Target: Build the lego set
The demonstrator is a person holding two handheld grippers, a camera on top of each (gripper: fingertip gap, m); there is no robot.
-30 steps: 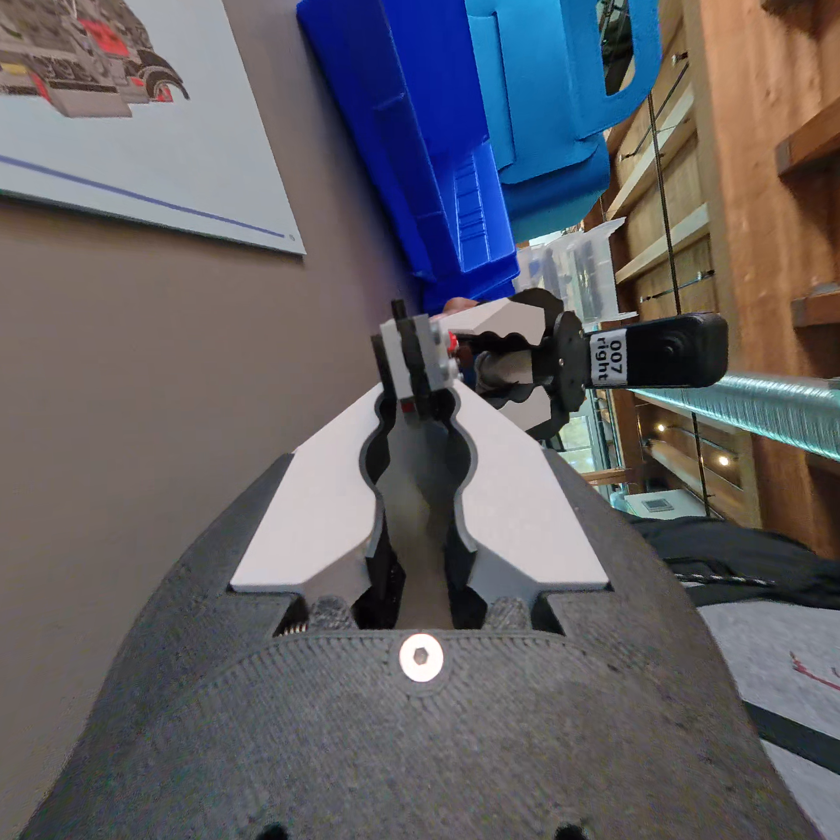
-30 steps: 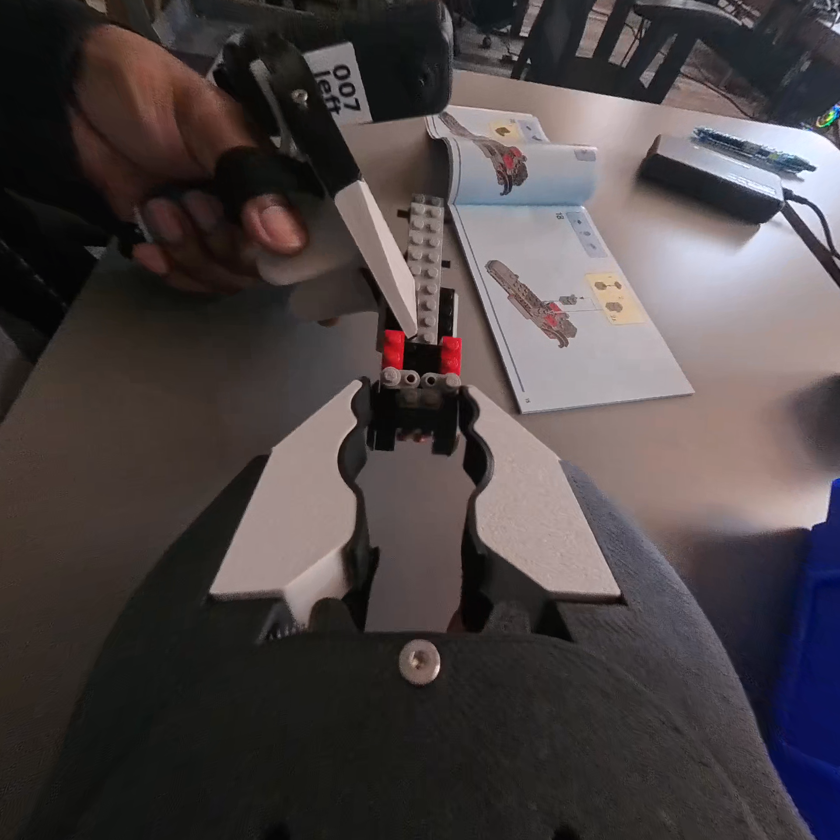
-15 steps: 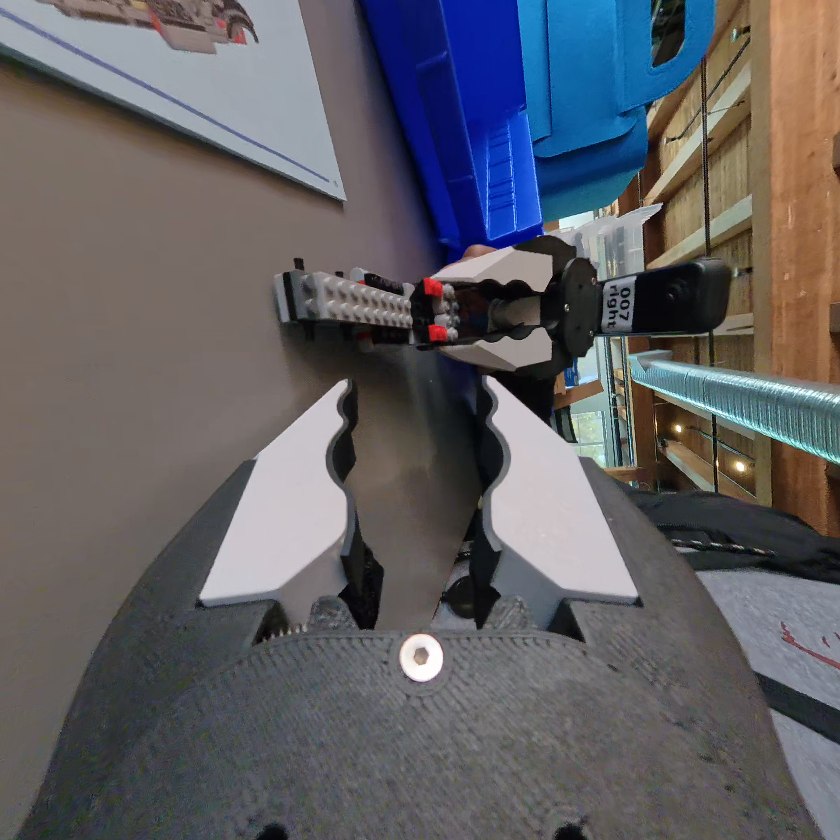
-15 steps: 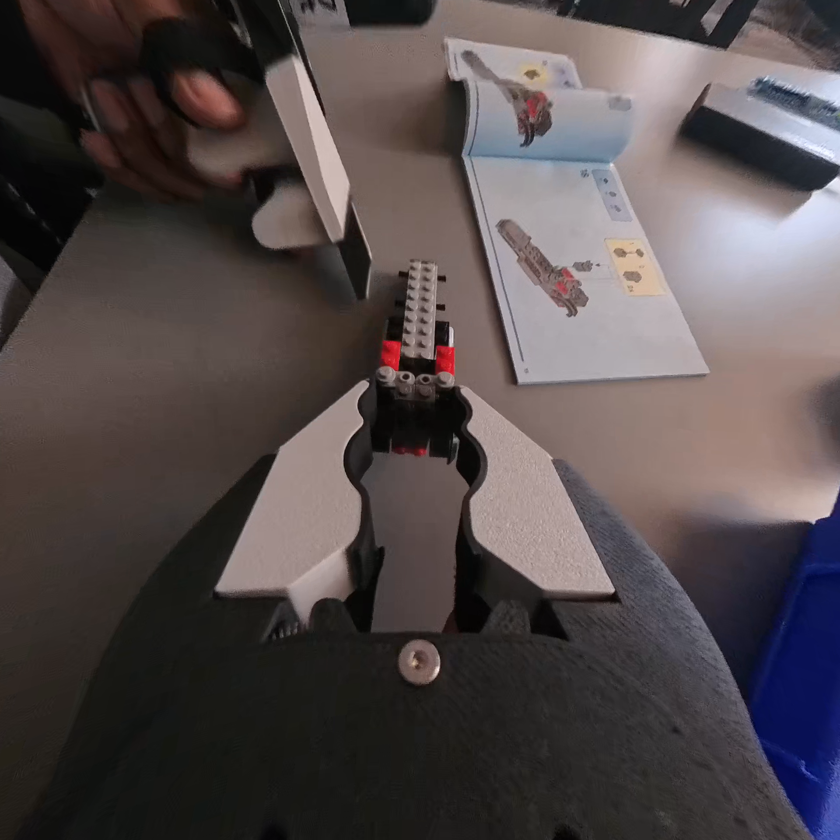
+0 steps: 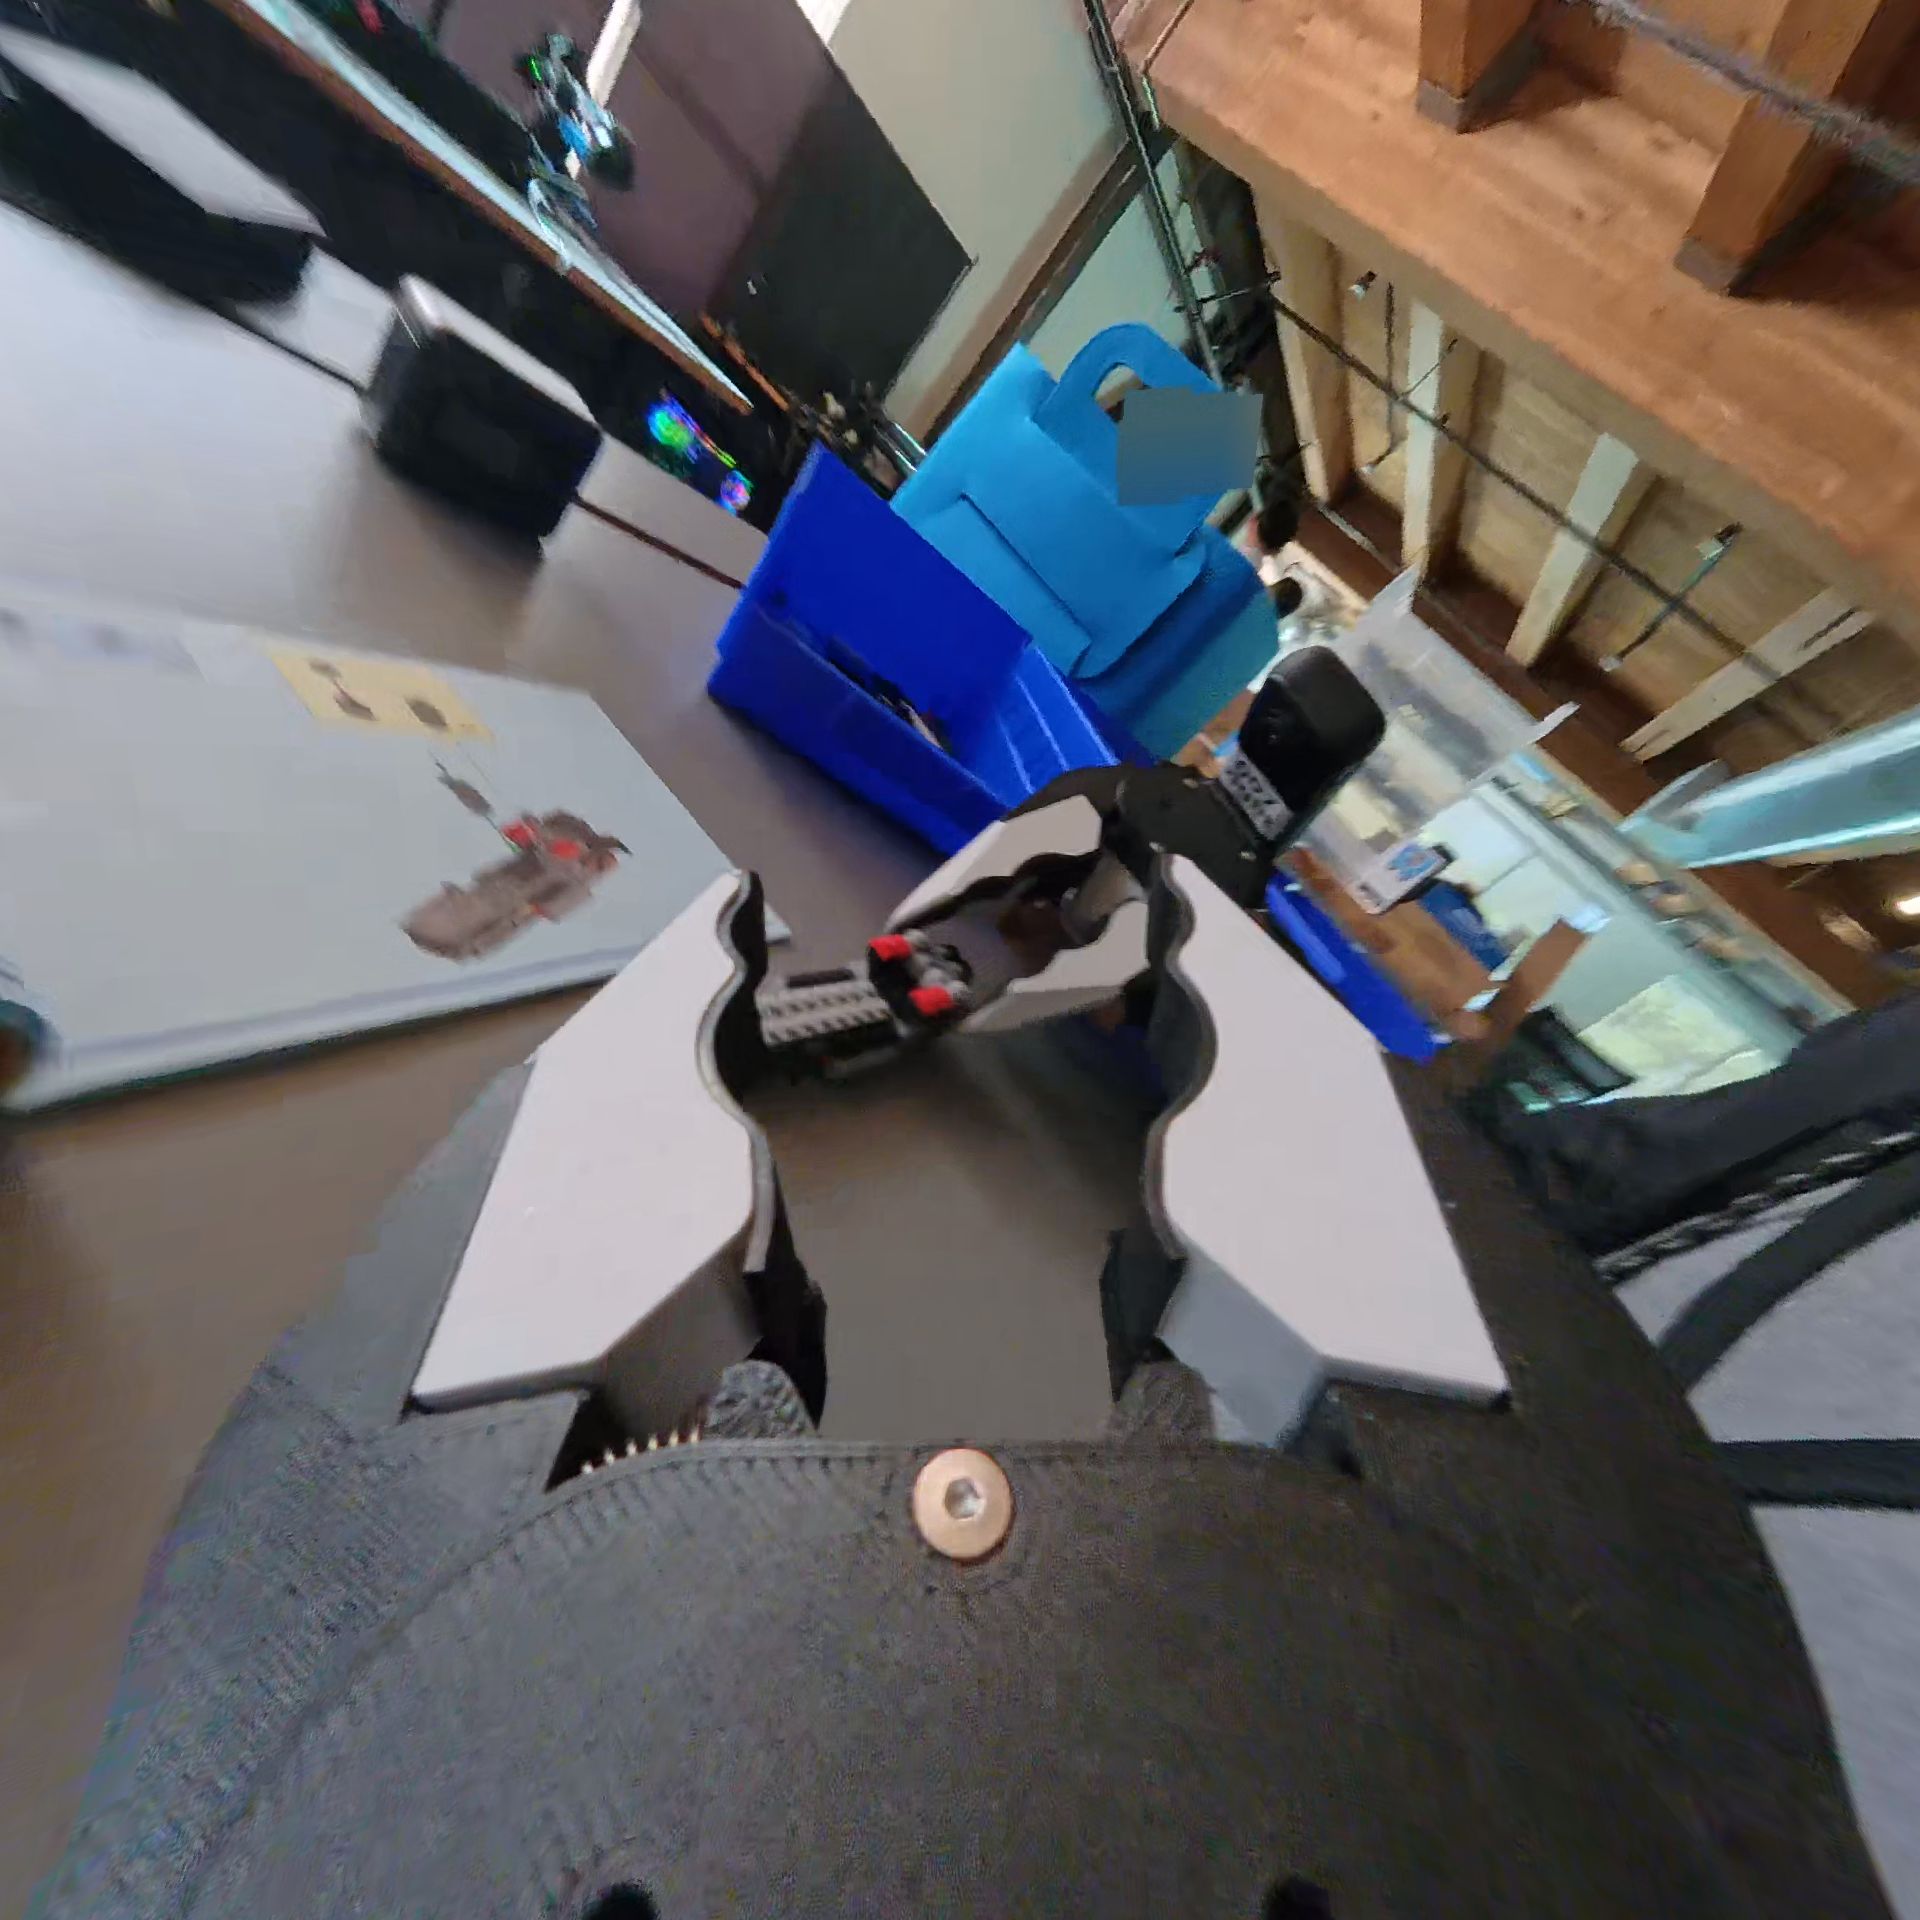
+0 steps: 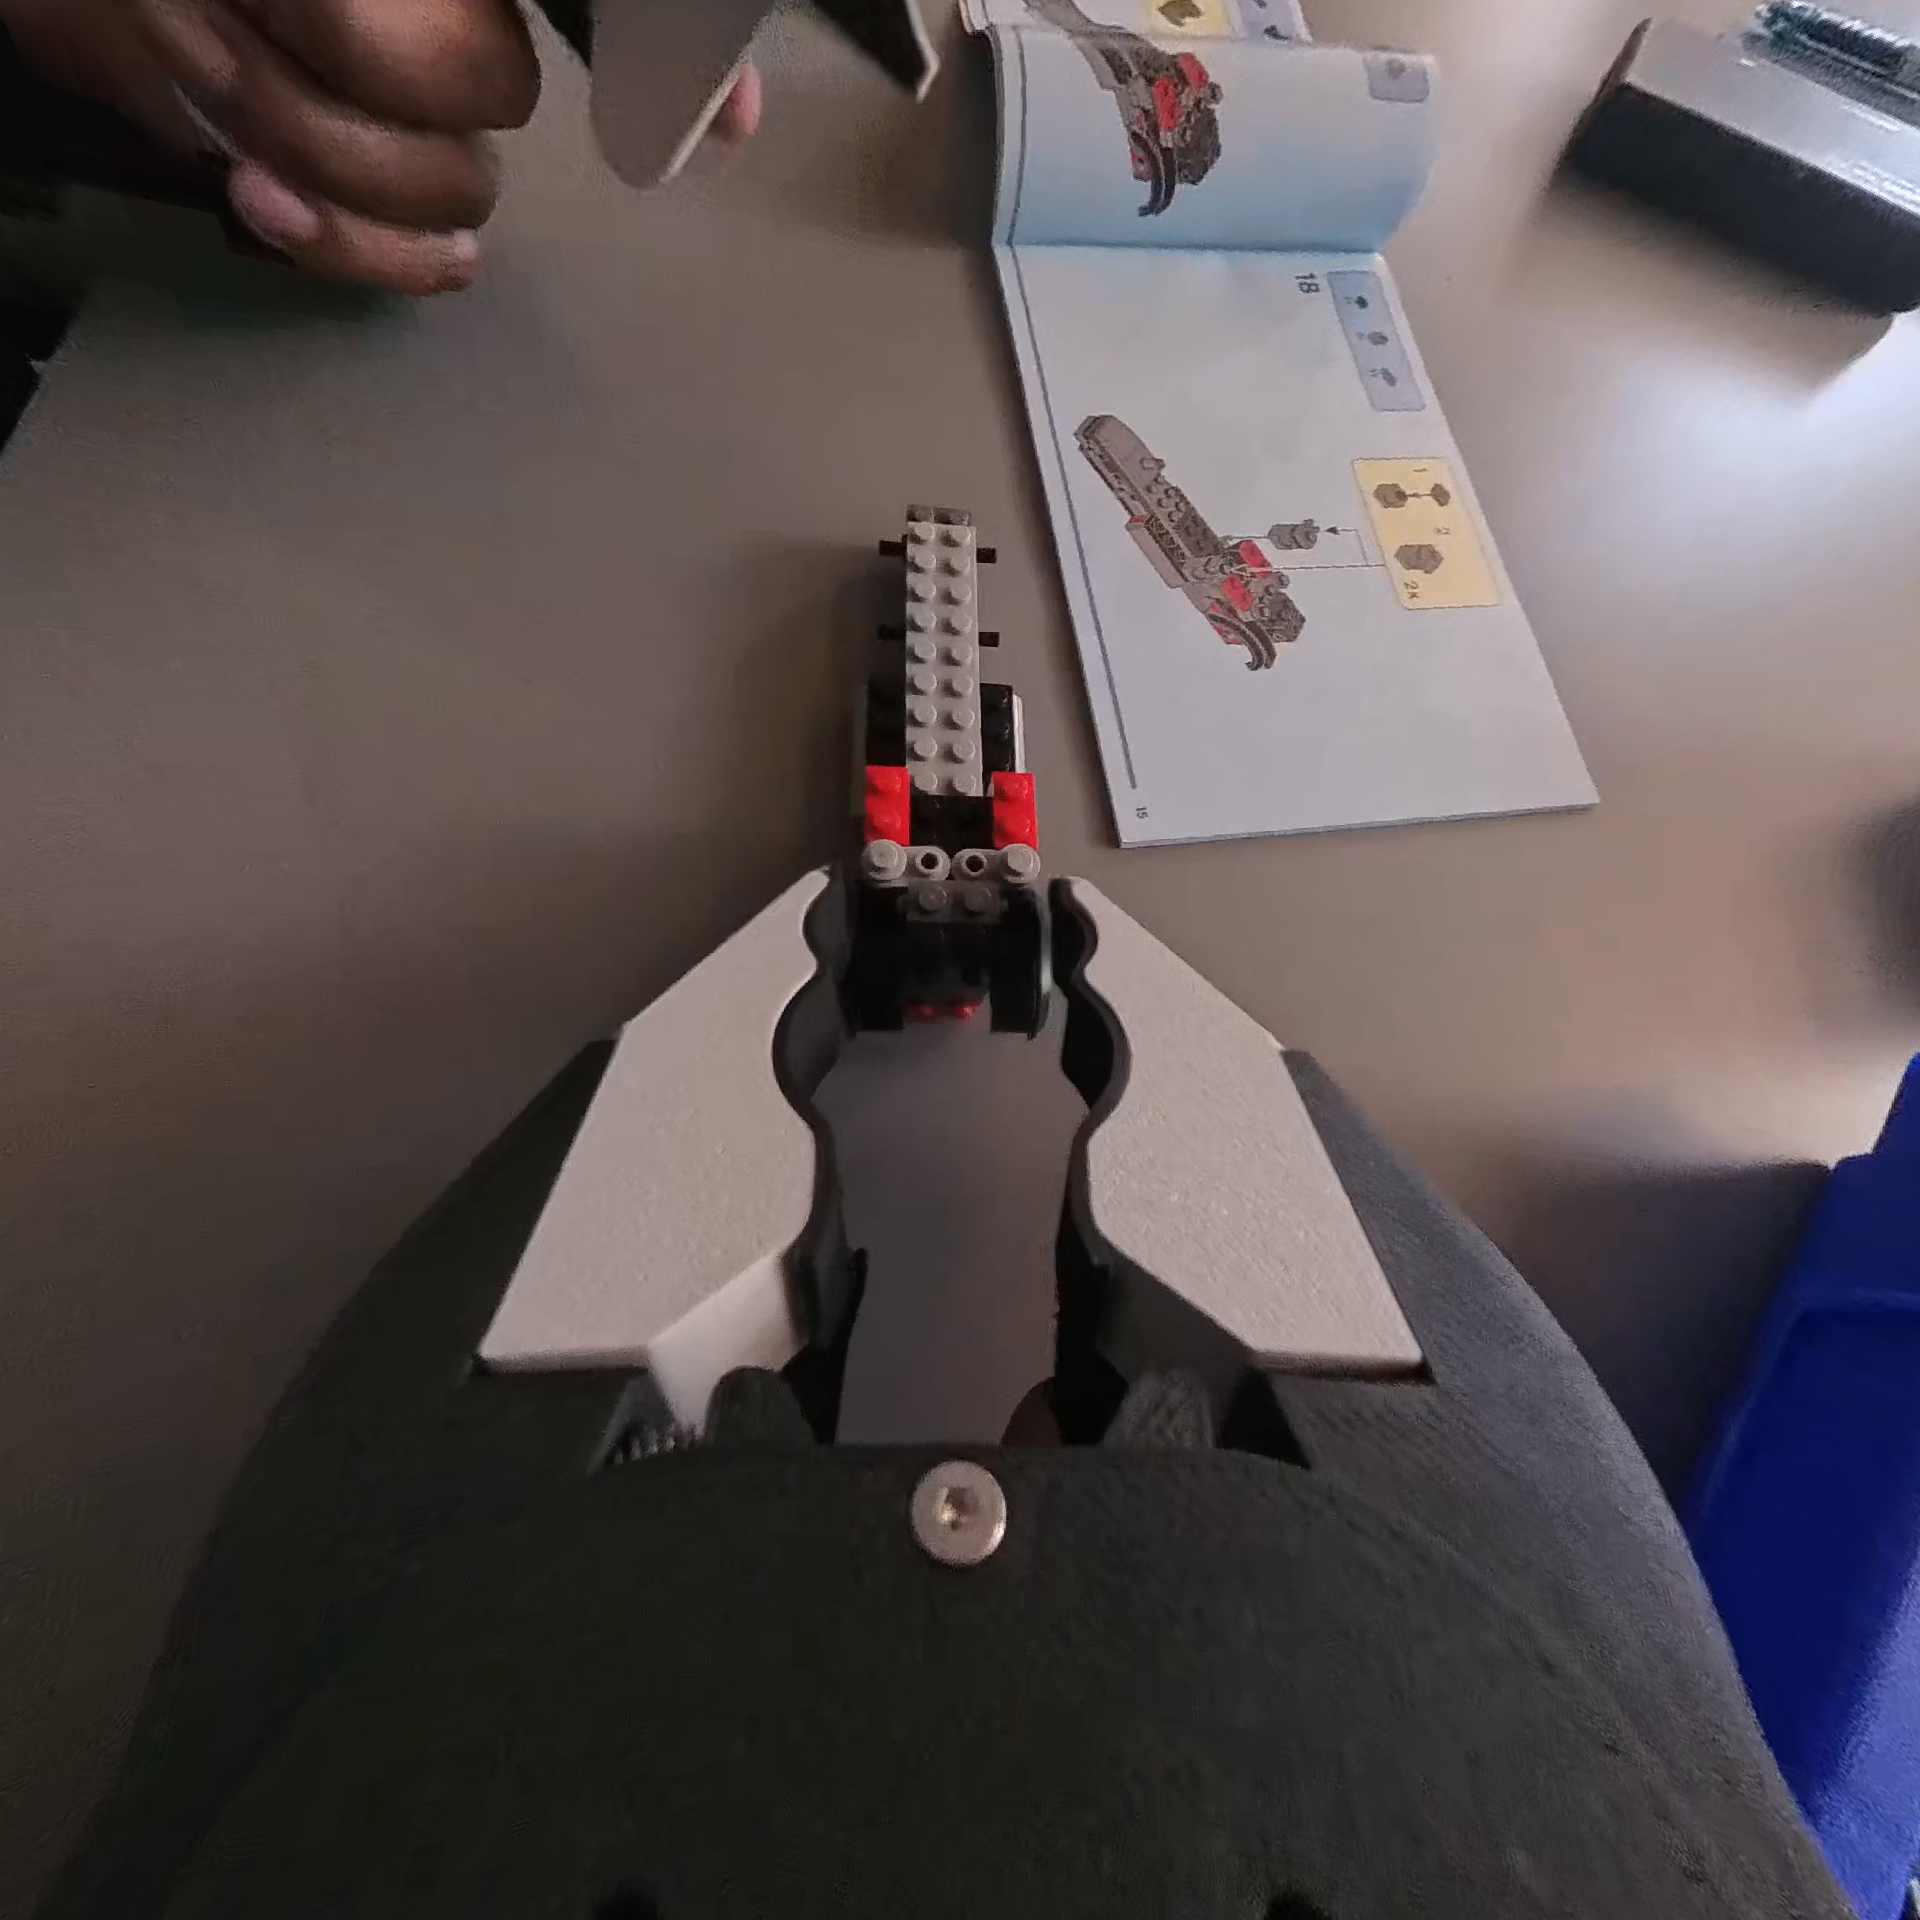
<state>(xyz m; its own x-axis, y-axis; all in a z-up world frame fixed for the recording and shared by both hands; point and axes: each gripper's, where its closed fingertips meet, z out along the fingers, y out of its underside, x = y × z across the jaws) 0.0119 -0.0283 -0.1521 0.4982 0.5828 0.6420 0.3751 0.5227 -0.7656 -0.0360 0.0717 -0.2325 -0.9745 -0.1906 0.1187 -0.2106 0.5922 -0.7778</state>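
Note:
The lego model is a long grey, black and red build lying on the brown table. My right gripper is shut on its black near end and holds it pointing away from me. In the left wrist view the model shows beyond my left gripper, held by the right gripper's fingers. My left gripper is open and empty, drawn back from the model. In the right wrist view its finger and the hand holding it are at the top left.
An open instruction booklet lies right of the model; it also shows in the left wrist view. Blue bins stand at the table's far side, one at the right edge. A black box sits at the far right. About 15 centimetres separates my left fingertips from my right.
My left gripper let go of the model, opened wide, swung round and pulled away to the upper left. My right gripper kept hold of the model and set it level on the table.

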